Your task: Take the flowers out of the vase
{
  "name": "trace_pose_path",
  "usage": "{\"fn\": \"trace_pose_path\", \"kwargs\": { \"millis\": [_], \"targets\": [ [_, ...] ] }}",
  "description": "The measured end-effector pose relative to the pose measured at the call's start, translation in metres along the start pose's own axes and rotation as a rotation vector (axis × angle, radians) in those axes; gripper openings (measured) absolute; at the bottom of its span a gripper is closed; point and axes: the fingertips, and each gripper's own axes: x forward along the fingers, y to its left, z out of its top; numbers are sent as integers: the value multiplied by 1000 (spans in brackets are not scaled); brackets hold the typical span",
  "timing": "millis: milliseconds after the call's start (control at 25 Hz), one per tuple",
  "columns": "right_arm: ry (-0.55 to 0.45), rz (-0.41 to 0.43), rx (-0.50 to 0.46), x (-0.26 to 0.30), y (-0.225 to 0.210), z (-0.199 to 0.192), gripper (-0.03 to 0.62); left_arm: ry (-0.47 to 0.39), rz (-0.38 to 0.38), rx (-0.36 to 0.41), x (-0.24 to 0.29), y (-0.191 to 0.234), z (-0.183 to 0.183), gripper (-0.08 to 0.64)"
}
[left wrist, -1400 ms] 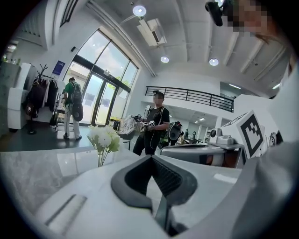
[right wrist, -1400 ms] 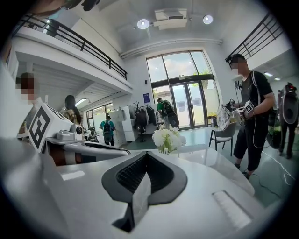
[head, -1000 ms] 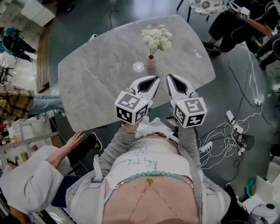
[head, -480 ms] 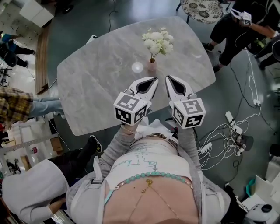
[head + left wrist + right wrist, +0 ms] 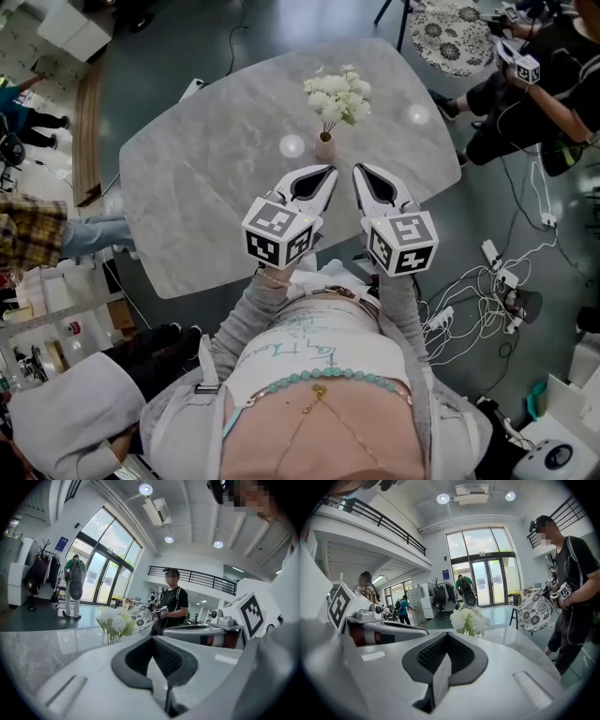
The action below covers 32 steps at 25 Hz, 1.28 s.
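The flowers [image 5: 336,97] stand in the small pink vase [image 5: 324,147] about midway across the grey bench [image 5: 216,159], closer to its far edge than its near one. The white heads sit above the vase on upright stems, so their long axis runs straight up out of the neck. Both grippers hang over the near edge, side by side, and point toward the far edge with the vase just ahead of their tips. The left gripper [image 5: 332,171] has its jaws closed together on nothing. In its own view [image 5: 154,658] the bouquet [image 5: 115,620] lies ahead and to the left of the jaw line. The right gripper [image 5: 357,169] is likewise closed and empty. Its own view [image 5: 445,660] shows the blooms [image 5: 468,619] ahead, a little right of centre. From above, the left tip looks the nearer to the vase, though how high either gripper hangs cannot be read. Either one would probably have to open, go forward, and close across the stems from the side.
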Motion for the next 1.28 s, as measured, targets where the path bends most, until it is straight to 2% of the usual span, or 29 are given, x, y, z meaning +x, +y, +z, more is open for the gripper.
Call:
{"fn": "trace_pose_path", "kwargs": {
  "millis": [520, 1080, 1280],
  "targets": [
    [42, -9, 21, 32, -9, -4, 28, 26, 7, -28, 11, 32, -3, 0],
    [130, -22, 98, 109, -29, -27, 28, 62, -13, -112, 21, 90, -13, 0],
    [173, -33, 104, 127, -35, -36, 28, 88, -27, -115, 27, 103, -19, 0]
  ]
}}
